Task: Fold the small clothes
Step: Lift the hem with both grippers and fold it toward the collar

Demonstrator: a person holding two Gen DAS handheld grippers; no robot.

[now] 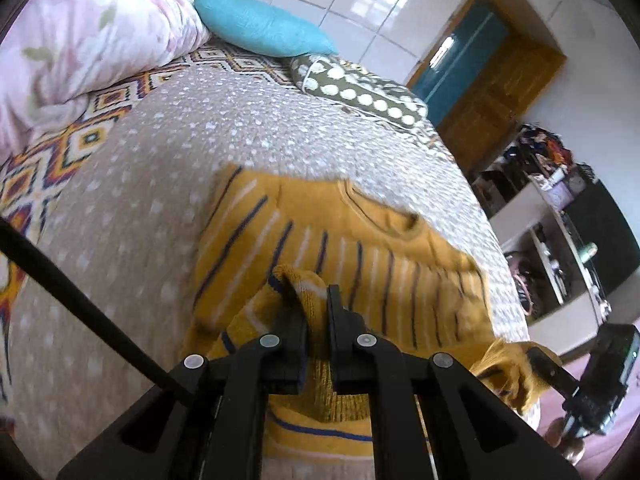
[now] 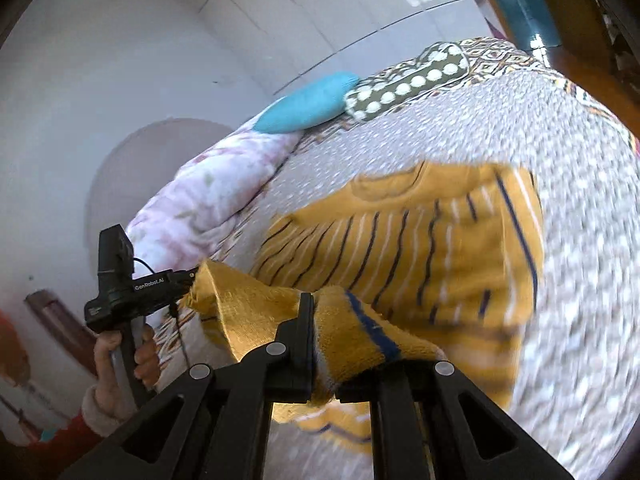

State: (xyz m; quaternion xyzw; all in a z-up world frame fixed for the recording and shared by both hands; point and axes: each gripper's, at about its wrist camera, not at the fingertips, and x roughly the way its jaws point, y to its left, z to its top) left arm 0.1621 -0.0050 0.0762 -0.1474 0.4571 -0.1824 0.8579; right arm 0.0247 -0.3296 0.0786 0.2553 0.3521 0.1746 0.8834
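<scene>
The left gripper (image 1: 316, 300) is clamped on a bunched fold of the mustard striped sweater (image 1: 360, 256), its two black fingers pinching the knit with yellow cloth bulging out between them and hanging below. The right gripper (image 2: 316, 312) is likewise closed tight on another edge of the same garment, the fabric draped over its right finger so that only the left finger (image 2: 304, 320) shows clearly. The rest of the sweater lies spread on the grey dotted bedspread (image 1: 240, 128), collar toward the pillows, its near hem lifted off the bed by both grips. From left to right along the head of the bed sit a pink floral duvet (image 1: 92, 36), a teal pillow (image 1: 264, 24) and an olive polka-dot cushion (image 1: 360, 88). In the right wrist view, a hand (image 2: 120, 360) grasps the left gripper's handle.
</scene>
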